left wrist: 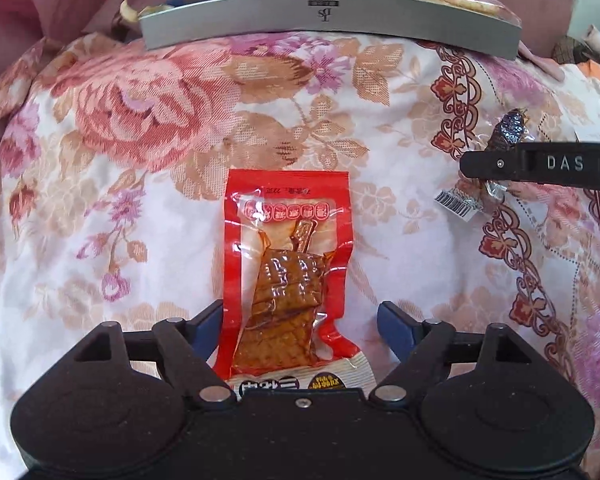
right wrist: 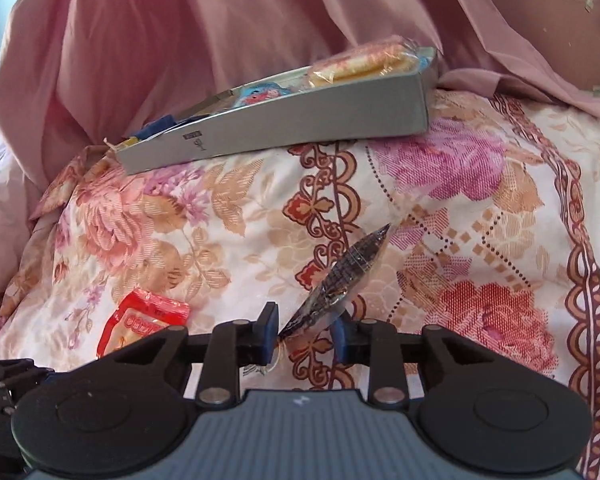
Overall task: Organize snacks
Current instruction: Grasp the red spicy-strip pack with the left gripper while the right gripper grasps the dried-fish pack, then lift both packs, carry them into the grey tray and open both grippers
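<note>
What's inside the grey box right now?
The grey box holds a wrapped round cracker, a blue-and-pink packet and blue and yellow wrappers. Its wall hides anything lower down.

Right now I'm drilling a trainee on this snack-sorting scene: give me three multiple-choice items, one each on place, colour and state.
1. Where does the grey box sit?
A. at the far edge of the floral cloth
B. under the left gripper
C. on the floor

2. The packet between the left gripper's fingers is:
A. green
B. red
C. black

3. The right gripper is:
A. empty
B. out of view
C. shut on a dark wrapped snack

Key: A, the box lies beyond both grippers; B, the red packet has a red border; C, pads pinch its lower end.
</note>
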Demonstrator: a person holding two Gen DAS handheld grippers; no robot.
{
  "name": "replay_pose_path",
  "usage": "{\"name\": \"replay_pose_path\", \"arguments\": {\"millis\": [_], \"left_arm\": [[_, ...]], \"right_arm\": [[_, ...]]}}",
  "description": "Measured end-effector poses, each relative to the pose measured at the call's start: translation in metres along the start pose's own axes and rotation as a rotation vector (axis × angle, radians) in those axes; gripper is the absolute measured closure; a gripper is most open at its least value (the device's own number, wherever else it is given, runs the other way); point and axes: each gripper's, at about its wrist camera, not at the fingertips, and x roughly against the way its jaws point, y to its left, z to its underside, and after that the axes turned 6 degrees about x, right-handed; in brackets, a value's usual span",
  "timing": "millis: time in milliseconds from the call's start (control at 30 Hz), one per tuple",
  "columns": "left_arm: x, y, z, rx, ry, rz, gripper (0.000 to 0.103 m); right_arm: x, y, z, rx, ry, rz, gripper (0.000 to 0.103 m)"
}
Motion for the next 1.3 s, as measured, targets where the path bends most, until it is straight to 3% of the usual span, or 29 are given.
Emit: {"name": "replay_pose_path", "arguments": {"millis": [333,733,1000,1133,1300], "left_arm": [[0.001,0.009,-0.004,0.058,-0.020,-0.011,0.039],[0.006,0.011,-0.003,0.090,-0.048,-0.003,0.044],[0.006,0.011,-0.002,0.091,-0.056,-0.002,0.043],[-0.002,0.007,0.000,0.047,-0.047,-0.025,0.038],[-0.003,0.007,-0.002,0.058,-0.057,-0.021,0.040]], "right_arm": [[0.003,-0.012,0.003,-0.091,0.001,-0.016,0.078],[0.012,0.012,0.004,0.041,-0.051,-0.009,0.094],[0.017,0.033,0.007,0.162,-0.066,0.010,0.095],[0.014,0.032,0.008,0.163,-0.050,0.018,0.095],[0.011,0.030,0.009,0.161,-0.044,0.024,0.095]]}}
